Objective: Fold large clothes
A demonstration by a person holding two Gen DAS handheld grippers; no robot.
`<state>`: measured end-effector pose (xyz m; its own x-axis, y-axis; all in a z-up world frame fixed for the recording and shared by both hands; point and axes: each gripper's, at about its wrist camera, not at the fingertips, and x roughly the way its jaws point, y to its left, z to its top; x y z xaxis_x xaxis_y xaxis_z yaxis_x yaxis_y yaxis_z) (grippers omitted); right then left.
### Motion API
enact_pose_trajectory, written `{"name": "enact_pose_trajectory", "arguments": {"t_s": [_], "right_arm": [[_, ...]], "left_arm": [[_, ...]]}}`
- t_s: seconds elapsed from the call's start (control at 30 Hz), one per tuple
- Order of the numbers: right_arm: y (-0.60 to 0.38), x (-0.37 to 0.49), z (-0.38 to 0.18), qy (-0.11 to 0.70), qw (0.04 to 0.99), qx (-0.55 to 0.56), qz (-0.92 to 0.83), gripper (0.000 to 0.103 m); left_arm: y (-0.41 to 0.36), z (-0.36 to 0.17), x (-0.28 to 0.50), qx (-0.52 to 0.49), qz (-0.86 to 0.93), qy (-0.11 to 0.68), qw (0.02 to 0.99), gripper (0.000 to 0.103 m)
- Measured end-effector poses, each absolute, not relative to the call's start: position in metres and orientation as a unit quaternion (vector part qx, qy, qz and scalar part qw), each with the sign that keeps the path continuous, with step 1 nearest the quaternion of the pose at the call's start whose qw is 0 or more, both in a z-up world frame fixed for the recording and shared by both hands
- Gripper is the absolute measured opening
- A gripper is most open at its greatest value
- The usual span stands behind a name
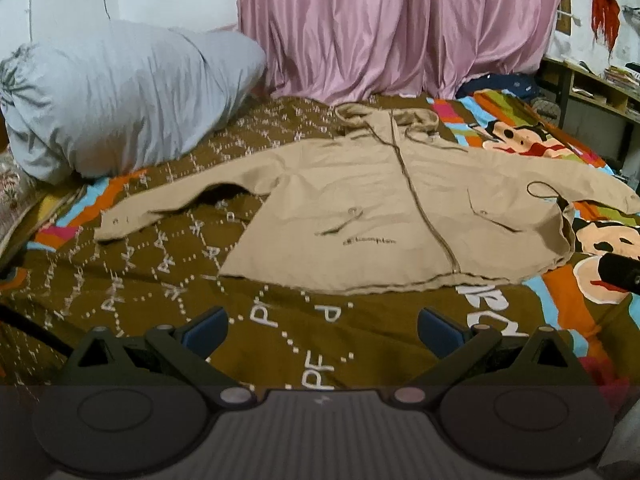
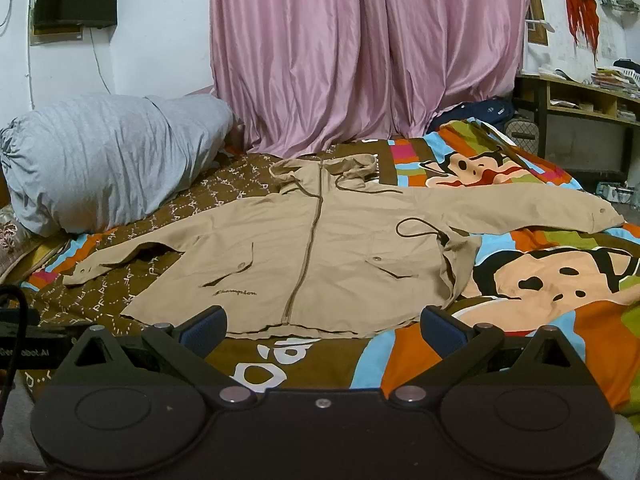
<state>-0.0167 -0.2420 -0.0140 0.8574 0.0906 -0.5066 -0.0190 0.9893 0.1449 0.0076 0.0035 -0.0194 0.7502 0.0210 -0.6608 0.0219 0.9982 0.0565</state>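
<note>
The tan jacket (image 1: pixel 384 208) lies front up and zipped on the patterned bedspread (image 1: pixel 304 344), hood toward the pink curtain (image 1: pixel 400 28), both sleeves spread out to the sides, hem nearest me. Nothing is folded yet, so I judge my first move is a sleeve: I should take each cuff at its very end, pinching only the one layer of cloth and not the bedspread under it, then carry it flat across the chest so the fold line falls straight along the shoulder seam. The loose drawstring loop (image 2: pixel 416 229) near the right pocket could snag, so I'd keep clear of it. My left gripper (image 1: pixel 322 326) is spread wide and holds nothing, hovering short of the hem; my right gripper (image 2: pixel 322 326) is likewise wide apart and empty, just before the hem near the zip.
</note>
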Motion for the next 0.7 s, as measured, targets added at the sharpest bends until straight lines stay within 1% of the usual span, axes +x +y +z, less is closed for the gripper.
{"name": "enact_pose_trajectory", "arguments": {"t_s": [0.47,0.57,0.7], "right_arm": [[-0.255,-0.012,-0.024,0.278,0.954,0.110,0.030,0.103],[-0.259,-0.019,-0.022,0.249,0.961,0.112,0.037,0.103],[-0.267,-0.028,-0.014,0.191,0.978,0.074,0.027,0.103]], "left_arm": [[0.000,-0.023,0.020,0.029,-0.023,0.381,0.924,0.103],[0.003,-0.017,0.028,0.027,-0.020,0.374,0.927,0.103],[0.000,-0.006,0.049,0.040,-0.008,0.363,0.931,0.103]]}}
